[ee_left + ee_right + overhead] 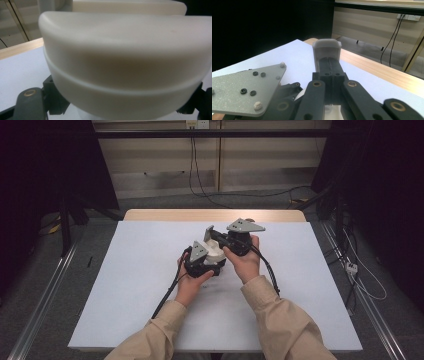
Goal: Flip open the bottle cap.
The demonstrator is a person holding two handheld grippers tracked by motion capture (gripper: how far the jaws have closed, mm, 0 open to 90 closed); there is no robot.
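Both tongs meet at mid-desk: our left tongs (214, 254) clasp the cream container (125, 65) low on its rounded body, while our right tongs (327, 53) sit pinched on a small translucent white cap (327, 45). We keep the left hold steady. The container looks smooth, matte, plastic, ridged by a seam.

I work at a table (150, 285) with a white top and a wooden far edge. Behind it stands a beige panelled wall (165, 155), where black cables (192, 165) hang down to the grey floor (95, 235). Dark curtains (385, 175) close the left and right sides.
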